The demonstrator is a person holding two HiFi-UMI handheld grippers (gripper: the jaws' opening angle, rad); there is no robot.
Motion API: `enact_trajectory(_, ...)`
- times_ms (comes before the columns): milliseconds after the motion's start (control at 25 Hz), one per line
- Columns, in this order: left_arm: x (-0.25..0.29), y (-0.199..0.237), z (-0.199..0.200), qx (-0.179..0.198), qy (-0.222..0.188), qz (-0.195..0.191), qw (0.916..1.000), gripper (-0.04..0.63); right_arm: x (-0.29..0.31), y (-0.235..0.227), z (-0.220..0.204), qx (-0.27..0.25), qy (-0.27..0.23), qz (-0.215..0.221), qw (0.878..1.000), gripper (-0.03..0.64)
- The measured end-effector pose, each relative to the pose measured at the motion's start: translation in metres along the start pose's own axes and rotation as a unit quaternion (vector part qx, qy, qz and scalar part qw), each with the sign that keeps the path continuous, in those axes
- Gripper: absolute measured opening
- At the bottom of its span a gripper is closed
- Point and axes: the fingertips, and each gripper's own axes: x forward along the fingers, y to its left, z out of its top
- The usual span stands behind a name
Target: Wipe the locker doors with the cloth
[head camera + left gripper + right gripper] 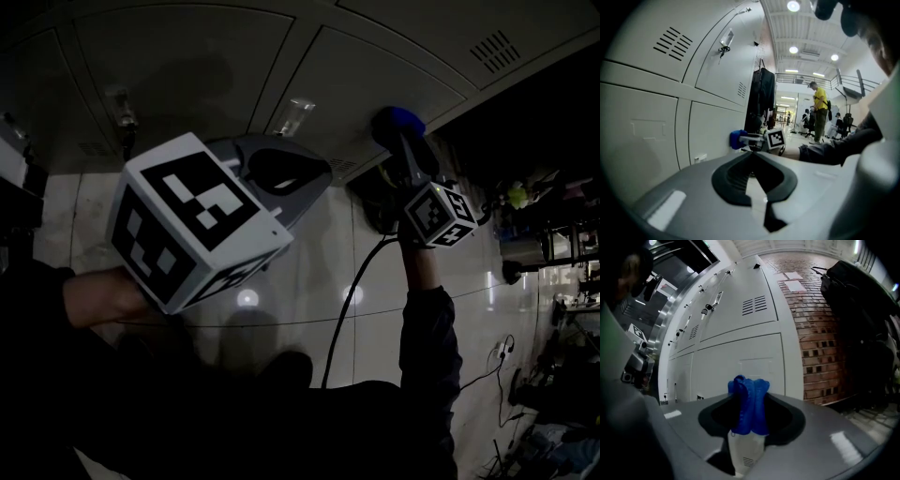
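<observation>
Left gripper (278, 172), its marker cube close to the camera, hangs before the locker doors (178, 56) with its jaws a little apart and nothing between them. To the right along the doors, the right gripper (401, 141) is clamped on the blue cloth (397, 122), which seems to touch a door, though the dim light leaves this unsure. A black cable (349, 305) trails below it over the tiled floor (309, 272). Past the lockers hangs a dark coat (761, 93).
</observation>
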Motion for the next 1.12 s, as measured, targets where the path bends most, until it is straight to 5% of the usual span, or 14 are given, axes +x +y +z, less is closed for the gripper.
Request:
enact_trajectory(400, 0.001, 0.002, -0.006, -0.012, 0.009, 0.000, 0.9999, 0.000, -0.022, -0.060, -0.002, 0.015, -0.002, -0.073, 0.997, 0.155)
enact_trajectory(640, 0.002, 0.005, -0.017, -0.036, 0.025, 0.002, 0.9990, 0.000, -0.028, -0.051, -0.005, 0.030, -0.008, -0.084, 0.996, 0.153)
enact_trajectory(1120, -0.002, 0.003, -0.013, -0.035, 0.020, 0.000, 0.9992, 0.000, 0.015, 0.121, -0.024, 0.019, -0.006, 0.093, 0.995, 0.153)
